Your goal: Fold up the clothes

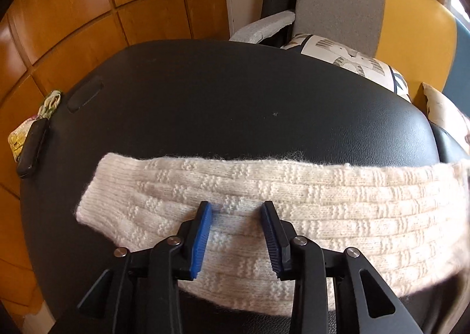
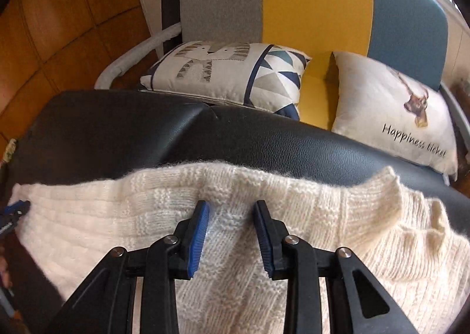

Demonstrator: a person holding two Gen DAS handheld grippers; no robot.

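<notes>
A cream knitted sweater (image 1: 293, 216) is laid across the near part of a black leather-look worktop (image 1: 235, 105), folded into a long band whose rounded end lies at the left. The left tongs (image 1: 236, 235) are spread, their blue ribbed pads (image 1: 202, 238) poised over the knit near that end; whether they touch the fabric cannot be told. The right tongs (image 2: 230, 234) are likewise spread over the sweater (image 2: 337, 216), near a ridge where the knit bunches up, with a thick ribbed hem or collar (image 2: 387, 187) curling just to the right.

The step in hand is judged to be a grasp for the next fold. It would be done well if both layers were pinched together at matching points along the near edge, then lifted evenly so the loose, stretchy knit is not dragged or skewed. The bunched ridge should be smoothed first.

The wool is fuzzy, thick and basket-patterned; the worktop is smooth and finely grained. Two printed cushions (image 2: 235, 75) lie on a sofa (image 2: 317, 5) beyond.
</notes>
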